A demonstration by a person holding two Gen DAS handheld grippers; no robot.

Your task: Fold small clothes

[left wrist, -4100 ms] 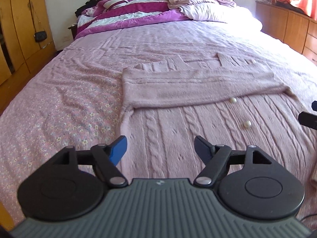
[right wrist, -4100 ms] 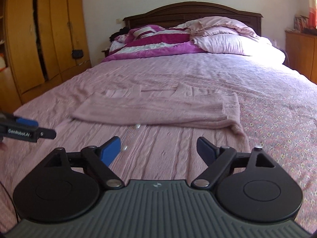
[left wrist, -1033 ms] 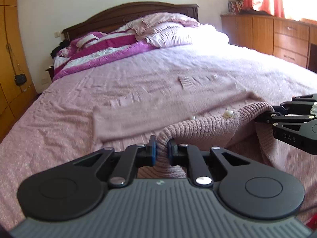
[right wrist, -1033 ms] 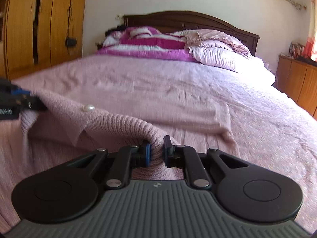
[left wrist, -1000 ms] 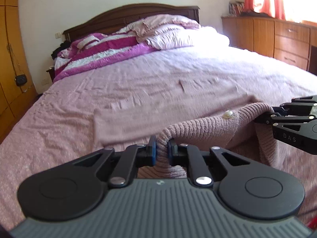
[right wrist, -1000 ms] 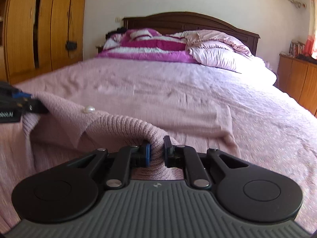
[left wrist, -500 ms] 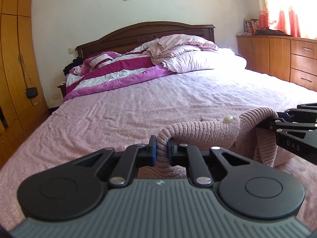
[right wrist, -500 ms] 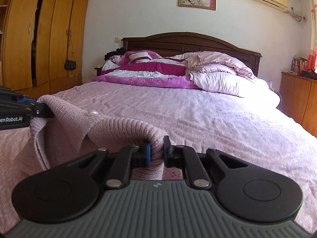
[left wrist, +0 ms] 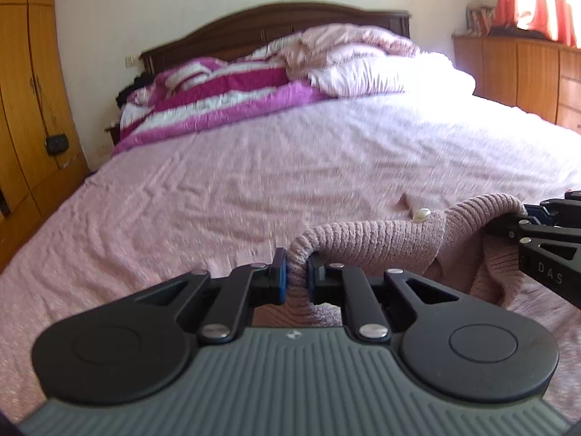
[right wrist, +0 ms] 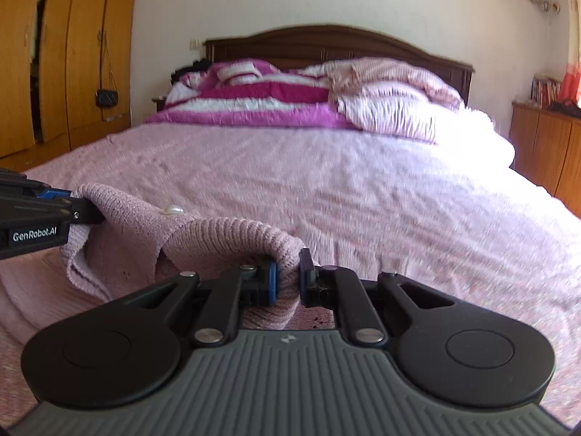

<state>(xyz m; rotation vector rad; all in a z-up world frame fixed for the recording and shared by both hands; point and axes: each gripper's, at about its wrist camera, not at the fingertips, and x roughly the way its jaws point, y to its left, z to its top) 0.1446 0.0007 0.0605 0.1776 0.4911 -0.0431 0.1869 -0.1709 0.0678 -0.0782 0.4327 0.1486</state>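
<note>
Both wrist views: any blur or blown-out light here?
Left wrist view: bedspread smeared by motion, window glare whitens the pillow; the left gripper and cardigan stay sharp. Right wrist view: same smear, pillow overexposed, right gripper crisp.

Our left gripper (left wrist: 297,276) has a grey ribbed housing at the bottom, topped by two matte black rounded plates, each with a faint circular recess. Black linkage arms run forward from silver round-headed screws to two fingers (left wrist: 279,276) faced with blue pads. A small white logo marks the grey housing. Our right gripper (right wrist: 288,279) is built the same way. Seen side-on, the left one carries white "GenRobot.AI" lettering, and the right one "DAS".
</note>
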